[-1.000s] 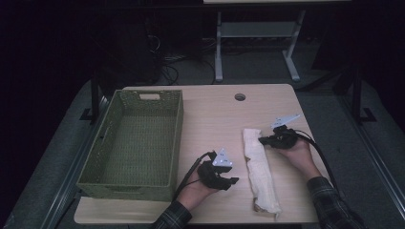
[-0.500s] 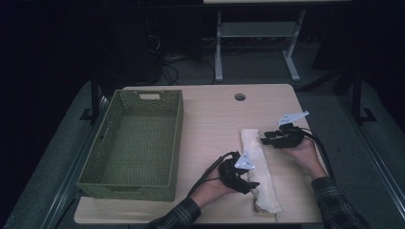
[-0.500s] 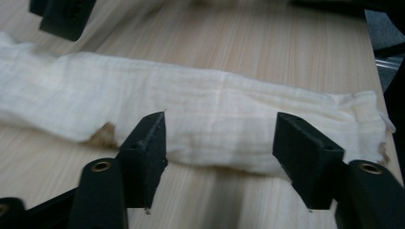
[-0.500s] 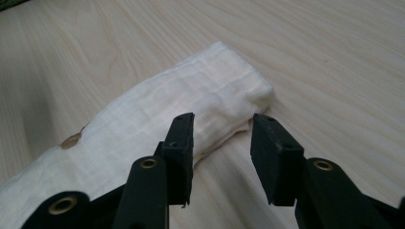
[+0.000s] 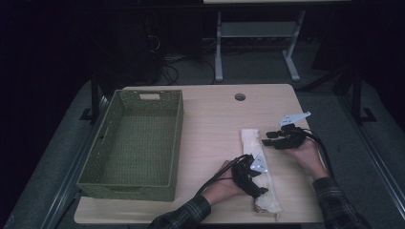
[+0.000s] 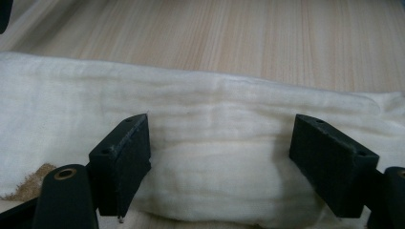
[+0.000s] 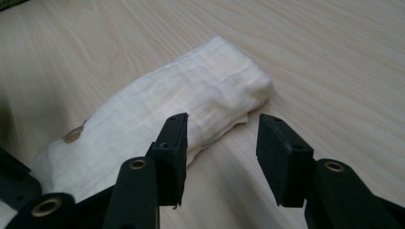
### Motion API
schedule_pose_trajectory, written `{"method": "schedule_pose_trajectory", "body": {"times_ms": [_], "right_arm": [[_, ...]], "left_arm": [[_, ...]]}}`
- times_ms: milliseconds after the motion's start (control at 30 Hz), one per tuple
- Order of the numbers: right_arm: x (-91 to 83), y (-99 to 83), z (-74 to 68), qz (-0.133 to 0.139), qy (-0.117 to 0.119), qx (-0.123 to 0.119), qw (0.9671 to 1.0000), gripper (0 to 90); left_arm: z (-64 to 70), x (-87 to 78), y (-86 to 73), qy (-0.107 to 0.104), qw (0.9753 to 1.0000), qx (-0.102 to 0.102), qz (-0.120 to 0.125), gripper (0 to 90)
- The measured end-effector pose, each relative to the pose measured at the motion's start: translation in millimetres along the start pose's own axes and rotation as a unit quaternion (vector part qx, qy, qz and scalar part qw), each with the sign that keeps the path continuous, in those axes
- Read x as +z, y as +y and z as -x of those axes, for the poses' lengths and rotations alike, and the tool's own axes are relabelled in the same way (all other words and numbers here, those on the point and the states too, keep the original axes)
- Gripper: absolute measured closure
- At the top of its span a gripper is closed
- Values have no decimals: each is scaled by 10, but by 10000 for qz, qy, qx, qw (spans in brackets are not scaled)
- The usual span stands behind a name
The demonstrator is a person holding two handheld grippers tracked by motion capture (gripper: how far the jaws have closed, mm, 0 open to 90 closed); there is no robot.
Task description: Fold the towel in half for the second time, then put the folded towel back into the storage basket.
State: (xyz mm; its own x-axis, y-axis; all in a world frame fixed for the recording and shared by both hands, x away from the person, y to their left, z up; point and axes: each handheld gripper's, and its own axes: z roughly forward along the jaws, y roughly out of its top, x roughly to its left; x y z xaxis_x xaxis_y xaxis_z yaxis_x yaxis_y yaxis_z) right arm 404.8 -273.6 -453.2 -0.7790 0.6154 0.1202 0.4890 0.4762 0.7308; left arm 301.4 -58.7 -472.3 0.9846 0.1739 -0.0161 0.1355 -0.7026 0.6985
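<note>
Folded cream cloth strip (image 5: 258, 174) on pale wooden surface (image 5: 215, 124) beside green woven basket (image 5: 136, 143) seen from above; left gripper (image 6: 219, 152) spread over it, right gripper (image 7: 222, 143) spread at its end.

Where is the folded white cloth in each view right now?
High view: the cloth lies lengthwise on the table's right half, between the two grippers.
Left gripper view: the cloth stretches across the picture, behind the open jaws.
Right gripper view: the cloth runs from lower left to centre, ahead of the open jaws.
Shared landmark: the brown stain on the cloth.
</note>
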Motion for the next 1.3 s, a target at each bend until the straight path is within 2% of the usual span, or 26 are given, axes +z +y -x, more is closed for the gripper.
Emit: {"method": "schedule_pose_trajectory", "body": {"times_ms": [100,267,400,467,667,833,1000,1100,1133,1300], "right_arm": [[-4,-3,4,17,32,-13,10000,523],[-10,-1,0,32,95,-36,9999,492],[-29,20,-8,187,227,-240,9993,452],[-28,42,-14,272,333,-396,9983,414],[27,162,-52,288,654,-822,9940,372],[191,297,-79,143,845,-1094,9903,362],[368,402,-23,-92,1098,-1099,9878,381],[430,445,12,-149,1110,-1193,9865,394],[458,463,21,-195,1140,-1130,9868,397],[568,494,63,-309,1251,-1106,9855,407]], "left_arm": [[0,-13,-15,30,10000,-43,83,284],[-24,-54,-31,43,9999,-23,132,526],[-17,-84,-49,43,9999,-62,146,691],[-13,-104,-52,32,9999,-75,88,741],[-30,-142,-71,-99,9996,-270,22,770],[-45,-143,-76,-138,9993,-334,28,772],[-38,-139,-77,-111,9992,-380,55,772],[-44,-140,-76,-110,9993,-364,57,772],[-45,-140,-76,-112,9993,-362,55,773],[-48,-143,-74,-119,9993,-364,34,773]]}}
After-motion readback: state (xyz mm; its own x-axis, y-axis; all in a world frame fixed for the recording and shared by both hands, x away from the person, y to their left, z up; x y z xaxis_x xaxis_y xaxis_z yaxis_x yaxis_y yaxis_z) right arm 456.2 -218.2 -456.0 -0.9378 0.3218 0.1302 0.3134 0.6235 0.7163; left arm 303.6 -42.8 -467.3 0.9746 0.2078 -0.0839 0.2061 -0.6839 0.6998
